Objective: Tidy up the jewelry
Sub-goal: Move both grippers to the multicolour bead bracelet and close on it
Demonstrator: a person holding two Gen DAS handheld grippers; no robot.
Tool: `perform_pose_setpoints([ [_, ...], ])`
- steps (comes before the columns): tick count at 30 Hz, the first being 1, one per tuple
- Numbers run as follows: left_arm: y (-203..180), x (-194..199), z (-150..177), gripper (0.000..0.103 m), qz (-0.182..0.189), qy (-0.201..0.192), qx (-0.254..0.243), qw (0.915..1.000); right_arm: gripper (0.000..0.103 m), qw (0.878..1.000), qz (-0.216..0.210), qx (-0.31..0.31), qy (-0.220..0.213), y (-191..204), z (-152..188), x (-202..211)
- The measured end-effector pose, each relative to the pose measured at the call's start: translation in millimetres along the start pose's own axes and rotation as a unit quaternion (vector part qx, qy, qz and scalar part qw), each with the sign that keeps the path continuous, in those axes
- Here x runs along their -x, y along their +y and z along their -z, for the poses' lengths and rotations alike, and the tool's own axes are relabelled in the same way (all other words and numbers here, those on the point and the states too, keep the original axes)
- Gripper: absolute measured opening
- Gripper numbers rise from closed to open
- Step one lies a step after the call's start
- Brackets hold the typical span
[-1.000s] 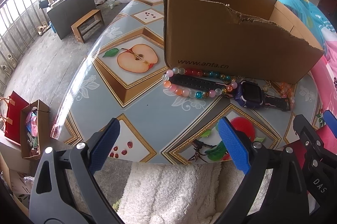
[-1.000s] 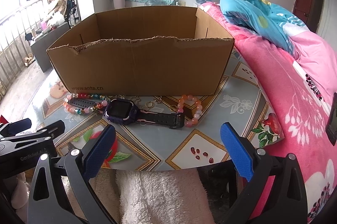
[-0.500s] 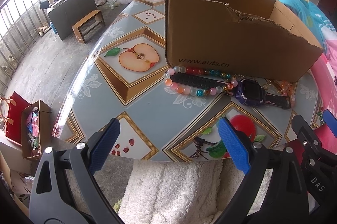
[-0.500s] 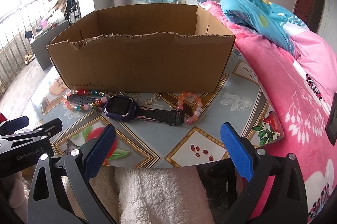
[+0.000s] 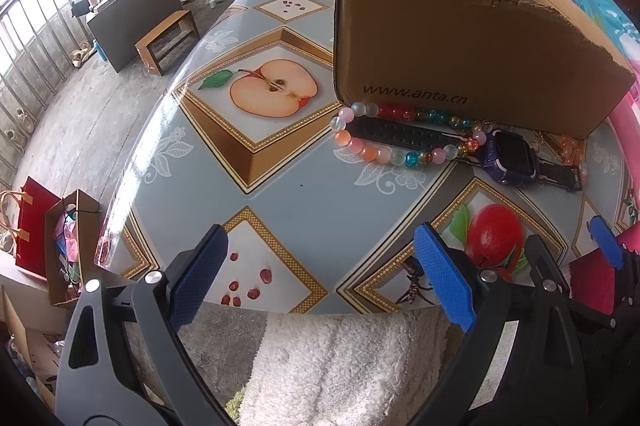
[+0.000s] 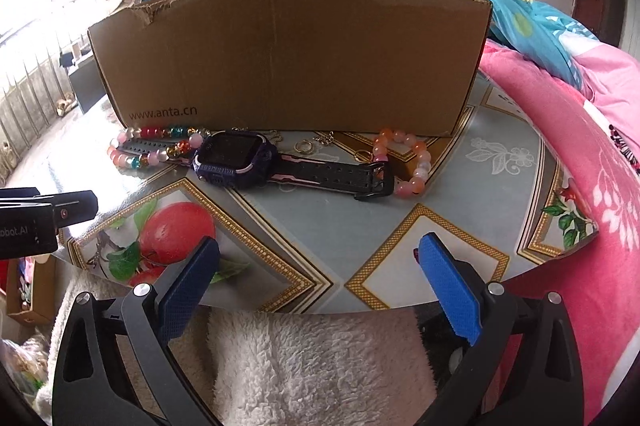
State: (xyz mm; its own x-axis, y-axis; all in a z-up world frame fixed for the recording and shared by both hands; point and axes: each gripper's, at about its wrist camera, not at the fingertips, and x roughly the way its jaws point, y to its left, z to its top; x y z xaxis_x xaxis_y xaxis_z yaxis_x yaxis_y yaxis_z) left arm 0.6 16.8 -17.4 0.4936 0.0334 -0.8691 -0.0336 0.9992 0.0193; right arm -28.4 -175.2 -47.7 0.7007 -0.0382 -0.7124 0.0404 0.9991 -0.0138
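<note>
Jewelry strung along the foot of the cardboard box (image 6: 288,57), on the fruit-print tabletop (image 6: 320,226). Multicolored bead bracelet (image 5: 396,135) at the box's left corner, touching the wall under the printed web address, looped around one black strap end of the watch (image 6: 236,161). Purple watch just in front of the box's middle, face up, other strap reaching toward the box's right end. Pink-and-orange bead bracelet (image 6: 404,161) near the box's right corner, touching the strap buckle. Small gold rings (image 6: 303,146) and bits of fine chain between watch and box wall, too small to sort out further.

Left gripper (image 5: 320,278) low over the table's near edge, well apart from the box, jaws spread wide with nothing between the blue pads (image 5: 444,278). Right gripper (image 6: 316,286) likewise at the near edge, jaws spread wide, pads (image 6: 448,286) bare, facing the box's long wall. White fluffy cloth (image 6: 312,366) below both, off the table's edge.
</note>
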Motion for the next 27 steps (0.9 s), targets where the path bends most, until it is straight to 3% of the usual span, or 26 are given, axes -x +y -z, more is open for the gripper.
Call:
perform_pose_setpoints([
  [13,8,-9,-13,0.09,0.013,-0.001,-0.011,0.9998,0.097,0.999,0.007,0.012,-0.034,14,24,11],
  [19,17,1,-20,0.09,0.056,-0.047,-0.014,0.9972,0.097,0.998,-0.048,0.022,-0.016,7,14,15],
  [27,14,14,-26,0.09,0.091,-0.113,-0.052,0.988,0.097,0.994,-0.041,0.03,-0.093,-5,-28,42],
])
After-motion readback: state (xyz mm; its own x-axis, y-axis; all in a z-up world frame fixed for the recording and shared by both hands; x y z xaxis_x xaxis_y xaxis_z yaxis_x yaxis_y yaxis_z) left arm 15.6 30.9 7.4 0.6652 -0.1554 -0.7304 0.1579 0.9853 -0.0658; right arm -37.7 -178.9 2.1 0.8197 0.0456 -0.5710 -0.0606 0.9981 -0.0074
